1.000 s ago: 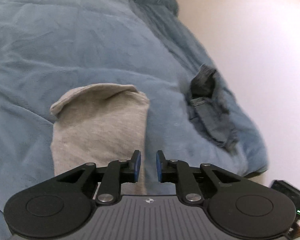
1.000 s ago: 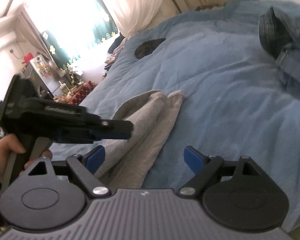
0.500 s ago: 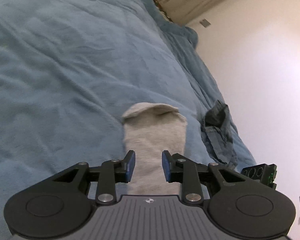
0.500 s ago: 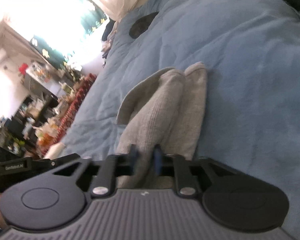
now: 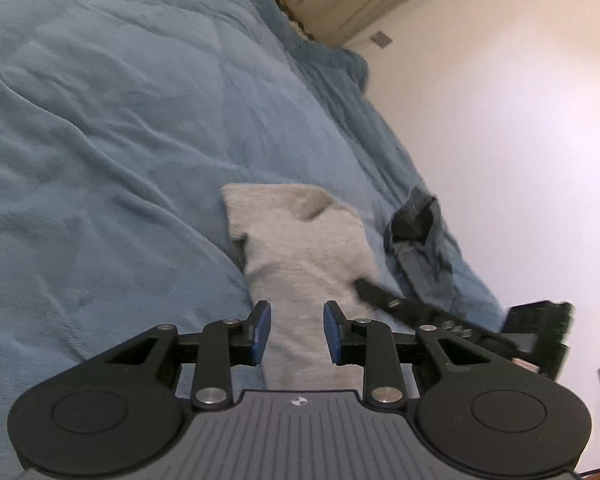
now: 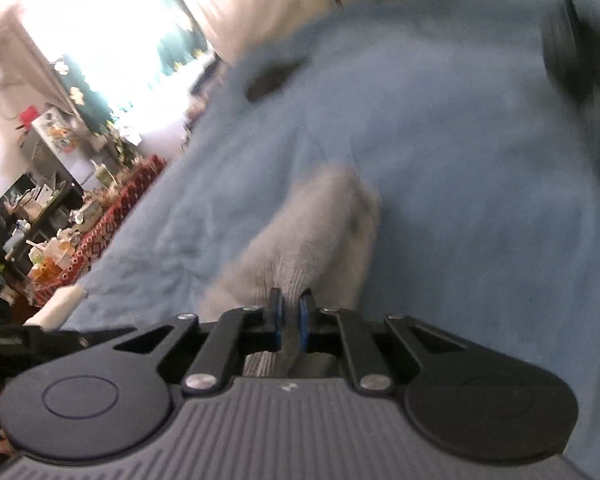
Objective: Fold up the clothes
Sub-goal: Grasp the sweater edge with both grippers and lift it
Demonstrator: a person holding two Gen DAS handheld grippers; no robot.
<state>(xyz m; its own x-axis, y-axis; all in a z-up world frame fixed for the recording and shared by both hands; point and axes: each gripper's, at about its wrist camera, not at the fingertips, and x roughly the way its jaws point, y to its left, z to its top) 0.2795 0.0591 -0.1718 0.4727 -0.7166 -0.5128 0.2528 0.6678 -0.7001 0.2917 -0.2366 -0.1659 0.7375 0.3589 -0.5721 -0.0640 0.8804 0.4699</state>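
**Grey garment held at its near end by the right gripper; left gripper parted above it**

The grey knit garment [image 5: 300, 248] lies lengthwise on the blue bed cover [image 5: 120, 140], running from the lower centre of the left wrist view up to a rounded, doubled-over end at mid-frame. A second, dark blue garment [image 5: 420, 248] lies crumpled just to its right, near the edge of the bed.

Gripper state:
- The right gripper [image 6: 290, 312] is clenched on the near end of the grey garment; a pinch of ribbed fabric sits between the blue pads at lower centre of the right wrist view. That view is blurred, so the depth of the bite cannot be judged.
- The left gripper [image 5: 296, 330] is released, its jaws parted with the garment's strip showing between them. Whether the pads touch the cloth cannot be told.

Procedure notes for the fold in hand (judgement):
1. Confirm that the right pinch takes every layer of the near end; a single-layer grip lets the lower layers trail.
2. If the left gripper is to take hold, close it on the same end, beside the right, so that the edge stays level.
3. Carry the end in a low arc toward the far end at mid-frame, keeping both grippers at equal height.
4. Keep clear of the dark blue garment on the right.
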